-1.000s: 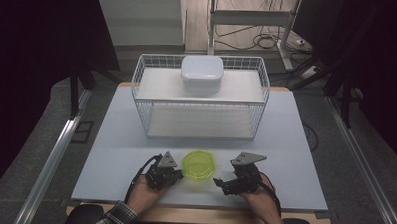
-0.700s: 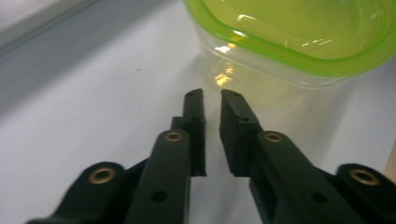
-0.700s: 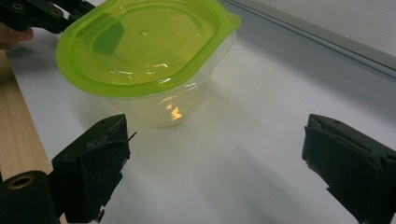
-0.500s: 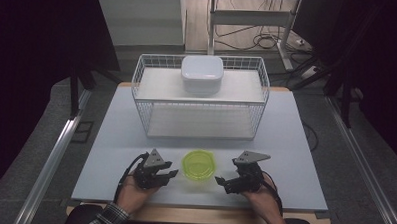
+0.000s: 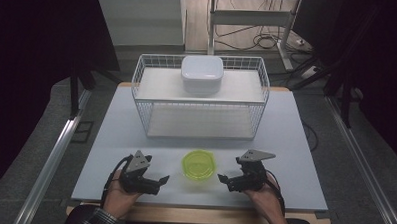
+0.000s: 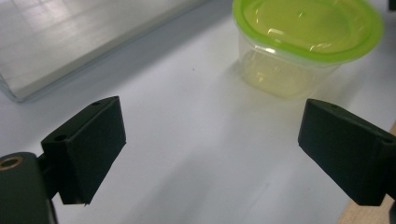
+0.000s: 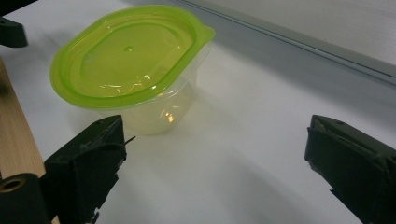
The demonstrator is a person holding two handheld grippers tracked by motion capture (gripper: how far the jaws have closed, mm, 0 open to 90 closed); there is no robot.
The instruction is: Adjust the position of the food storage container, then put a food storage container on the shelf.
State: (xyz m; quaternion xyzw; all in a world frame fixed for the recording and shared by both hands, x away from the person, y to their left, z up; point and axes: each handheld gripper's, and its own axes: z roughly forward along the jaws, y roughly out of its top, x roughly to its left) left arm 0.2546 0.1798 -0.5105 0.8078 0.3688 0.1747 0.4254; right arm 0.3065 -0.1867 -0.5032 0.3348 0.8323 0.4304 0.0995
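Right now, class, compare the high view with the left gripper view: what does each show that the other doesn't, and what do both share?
High view alone: the white lidded box on top of the wire rack, plus both hands with the left gripper and right gripper. Left gripper view alone: its own black pads close up, wide apart with nothing between them. Shared: the green-lidded clear container on the white table.

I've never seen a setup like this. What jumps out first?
A small clear tub with a bright green lid sits near the table's front edge, between the open left gripper and open right gripper. Behind it stands a white wire rack with a white lidded box on top.
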